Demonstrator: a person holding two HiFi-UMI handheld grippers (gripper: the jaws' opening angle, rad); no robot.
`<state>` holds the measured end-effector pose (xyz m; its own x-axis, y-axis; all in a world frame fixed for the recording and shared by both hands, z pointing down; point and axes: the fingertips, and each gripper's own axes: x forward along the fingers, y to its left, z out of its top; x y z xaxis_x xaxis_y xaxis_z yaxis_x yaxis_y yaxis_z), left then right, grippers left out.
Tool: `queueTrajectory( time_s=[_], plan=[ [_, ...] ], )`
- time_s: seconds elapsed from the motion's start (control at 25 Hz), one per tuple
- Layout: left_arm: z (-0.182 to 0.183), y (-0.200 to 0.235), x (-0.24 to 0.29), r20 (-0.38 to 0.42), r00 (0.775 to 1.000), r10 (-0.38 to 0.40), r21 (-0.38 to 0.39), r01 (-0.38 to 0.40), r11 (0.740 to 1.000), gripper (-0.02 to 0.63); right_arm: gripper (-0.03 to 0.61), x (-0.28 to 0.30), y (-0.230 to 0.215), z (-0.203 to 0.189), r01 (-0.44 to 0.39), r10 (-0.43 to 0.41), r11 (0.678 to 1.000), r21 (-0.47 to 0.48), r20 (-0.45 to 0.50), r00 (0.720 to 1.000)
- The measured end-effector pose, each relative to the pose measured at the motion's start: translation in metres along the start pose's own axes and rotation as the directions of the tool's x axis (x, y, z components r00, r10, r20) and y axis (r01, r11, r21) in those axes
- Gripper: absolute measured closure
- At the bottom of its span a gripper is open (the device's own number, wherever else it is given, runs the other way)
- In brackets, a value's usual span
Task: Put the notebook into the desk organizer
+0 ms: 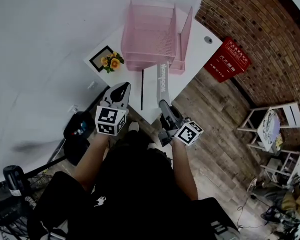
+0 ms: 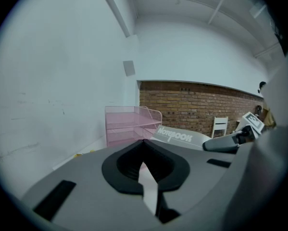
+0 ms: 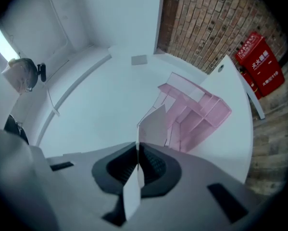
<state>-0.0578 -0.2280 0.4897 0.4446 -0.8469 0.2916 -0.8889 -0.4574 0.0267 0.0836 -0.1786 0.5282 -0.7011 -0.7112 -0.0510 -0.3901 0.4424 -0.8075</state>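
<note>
Gripping the notebook (image 1: 162,81) by its near end, the right gripper (image 1: 165,106) has its jaws clamped tight on the thin grey cover. The book runs away from the person towards the desk organizer (image 1: 150,36), and the printed title reads along its length in the head view. Seen from the right gripper view, the notebook stands edge-on between the jaws, with the pink mesh trays just beyond it. It's not in the organizer yet: its far end sits close to the front of the lowest tray, above the white table (image 1: 200,49).

Over to the left gripper (image 1: 123,87): jaws closed together, nothing between them, hovering beside the notebook near the table's front edge.

Further out, a small black picture frame (image 1: 100,59) with yellow flowers (image 1: 112,61) lies on the table left of the organizer. A red box (image 1: 228,59) rests against the brick wall (image 1: 250,24) to the right.
</note>
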Motion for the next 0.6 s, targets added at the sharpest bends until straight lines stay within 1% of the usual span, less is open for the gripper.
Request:
queueTrajectory(
  time_s=[0.2, 0.36, 0.48, 0.6],
  plan=[
    [0.002, 0.003, -0.002, -0.001, 1.000, 0.002, 0.006, -0.002, 1.000, 0.611, 0.568, 0.012, 0.002, 0.010, -0.064, 0.059, 0.992, 0.107, 0.056, 0.997],
    [0.003, 0.010, -0.004, 0.002, 1.000, 0.014, 0.008, -0.014, 1.000, 0.611, 0.568, 0.027, 0.006, 0.019, -0.129, 0.117, 0.981, 0.147, 0.091, 0.989],
    [0.004, 0.016, -0.005, 0.004, 1.000, 0.026, 0.009, -0.026, 1.000, 0.611, 0.568, 0.036, 0.011, 0.024, -0.162, 0.146, 0.973, 0.166, 0.104, 0.984],
    [0.004, 0.020, -0.006, 0.002, 1.000, 0.028, 0.013, -0.028, 1.000, 0.611, 0.568, 0.041, 0.015, 0.025, -0.195, 0.168, 0.955, 0.225, 0.133, 0.977]
  ],
)
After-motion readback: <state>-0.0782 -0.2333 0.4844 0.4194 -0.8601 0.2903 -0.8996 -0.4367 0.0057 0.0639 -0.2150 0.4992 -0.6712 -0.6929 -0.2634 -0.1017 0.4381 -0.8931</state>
